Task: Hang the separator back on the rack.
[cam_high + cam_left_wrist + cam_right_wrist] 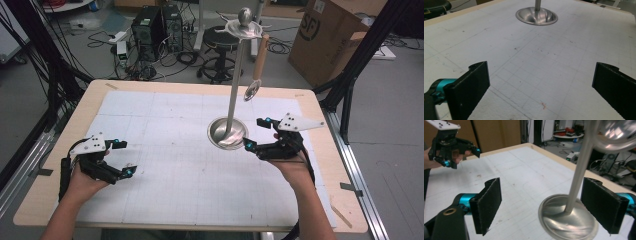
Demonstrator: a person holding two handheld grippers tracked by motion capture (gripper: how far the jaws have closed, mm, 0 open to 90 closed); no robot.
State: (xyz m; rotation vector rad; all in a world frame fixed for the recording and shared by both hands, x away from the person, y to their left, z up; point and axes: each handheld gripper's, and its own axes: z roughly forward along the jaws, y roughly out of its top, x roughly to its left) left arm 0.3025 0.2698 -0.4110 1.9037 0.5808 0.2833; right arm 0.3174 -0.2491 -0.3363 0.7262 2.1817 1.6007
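A metal stand rises from the far right part of the desk: a round dished base, a thin upright pole and a ball on top above a ring of hooks. A spoon with a pale handle hangs from one hook, its bowl down, clear of the pole and above the mat. The white gridded mat covers most of the desk.

The right gripper sits just right of the base, fingers spread wide and pinching nothing. In the right gripper view the pole stands between the fingers, close to the one at the right of that view; whether it touches cannot be told. The base lies below them.

The left gripper is at the near left, well apart from the stand, fingers spread over bare mat. In the left gripper view the base shows far ahead with nothing in between.

Beyond the desk stand a black stool, two dark computer cases among loose cables, and a cardboard box marked "SF". Black frame posts flank the desk.
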